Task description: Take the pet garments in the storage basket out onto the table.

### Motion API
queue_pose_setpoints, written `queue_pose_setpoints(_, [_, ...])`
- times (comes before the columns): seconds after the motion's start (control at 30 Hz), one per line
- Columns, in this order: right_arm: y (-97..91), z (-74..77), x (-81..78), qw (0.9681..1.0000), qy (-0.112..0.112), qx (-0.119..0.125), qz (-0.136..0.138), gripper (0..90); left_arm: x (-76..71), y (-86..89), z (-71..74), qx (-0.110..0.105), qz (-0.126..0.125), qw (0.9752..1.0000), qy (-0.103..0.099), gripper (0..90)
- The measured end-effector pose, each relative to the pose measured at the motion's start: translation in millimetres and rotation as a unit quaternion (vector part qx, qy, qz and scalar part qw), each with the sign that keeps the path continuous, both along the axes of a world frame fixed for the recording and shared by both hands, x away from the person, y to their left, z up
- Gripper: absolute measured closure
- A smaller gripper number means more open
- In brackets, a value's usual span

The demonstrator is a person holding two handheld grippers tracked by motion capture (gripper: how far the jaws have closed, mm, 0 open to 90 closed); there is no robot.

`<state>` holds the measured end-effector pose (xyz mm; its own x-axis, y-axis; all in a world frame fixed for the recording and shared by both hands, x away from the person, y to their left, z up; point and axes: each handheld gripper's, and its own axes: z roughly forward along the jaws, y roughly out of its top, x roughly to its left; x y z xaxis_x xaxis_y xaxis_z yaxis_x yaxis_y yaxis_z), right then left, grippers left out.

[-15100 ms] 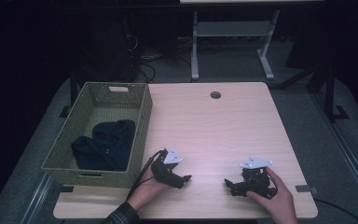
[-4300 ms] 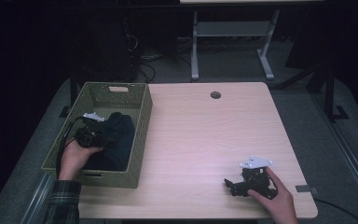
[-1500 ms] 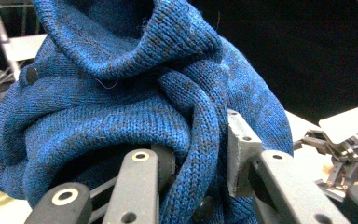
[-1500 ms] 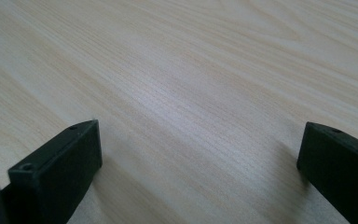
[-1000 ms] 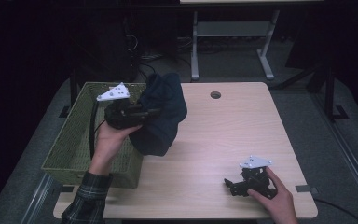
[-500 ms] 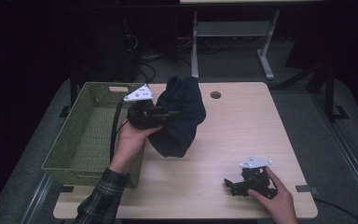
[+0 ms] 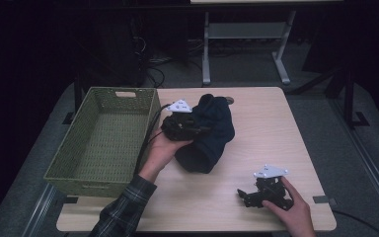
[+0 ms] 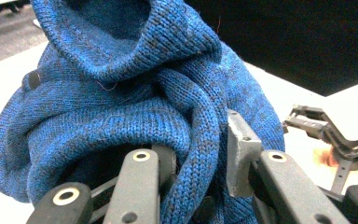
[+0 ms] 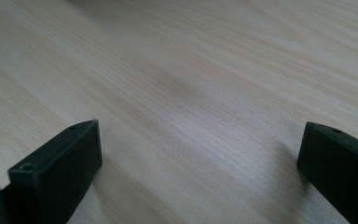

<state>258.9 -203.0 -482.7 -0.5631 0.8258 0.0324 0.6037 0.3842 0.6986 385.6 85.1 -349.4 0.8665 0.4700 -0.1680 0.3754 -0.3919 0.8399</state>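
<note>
The right tongs sit nearest the person, resting on the desk with their jaws standing wide apart and nothing but bare wood grain between them; well beyond them and to their left, the left tongs are clamped on a fold of the blue knitted garment, and in the left gripper view a thick roll of knit is bunched between the jaws; the garment hangs from that grip in a loose bundle, its lower end seeming to touch the desk just below the left tongs, though whether it bears weight there I cannot tell.

By its look the knit should handle as soft, limp and fairly light; it will sag and spill out of shape rather than hold a form, and it will stretch where it is pinched; it is neither slippery nor fragile, though a loose loop could snag on a jaw edge. A thick gathered fold or a hem would give the surest hold, and a second grip by the right tongs on a free edge would probably be needed to spread it.

To the left of the left tongs, just beside them, stands the green woven basket; its near wall and the trailing cable are what a swing back could catch; beyond the garment the desk is open, with a small round port at the far edge.
</note>
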Motion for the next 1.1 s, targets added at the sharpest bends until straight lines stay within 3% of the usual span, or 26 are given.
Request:
queue_pose_setpoints(0.43, [0.3,0.0,-0.3,1.0000,0.002,0.002,-0.001,0.0,18.5,-53.5,-54.4,0.052,-0.022,0.9976,0.041,68.0])
queue_pose_setpoints(0.67, [0.2,0.0,-0.3,1.0000,0.001,0.001,0.000,0.0,20.9,-72.7,-75.2,0.081,-0.033,0.9952,0.043,63.8])
queue_pose_setpoints(0.7, [0.2,0.0,-0.3,1.0000,0.001,0.001,0.000,0.0,20.1,-75.2,-77.3,0.075,-0.025,0.9958,0.045,61.9])
queue_pose_setpoints(0.87, [0.1,0.0,-0.4,1.0000,0.001,0.001,0.000,0.0,20.4,-75.6,-78.4,0.089,-0.018,0.9952,0.036,46.2])
queue_pose_setpoints(1.1, [0.2,0.0,-0.5,1.0000,0.002,0.001,0.000,0.0,18.8,-67.8,-70.9,0.087,-0.012,0.9958,0.028,24.2])
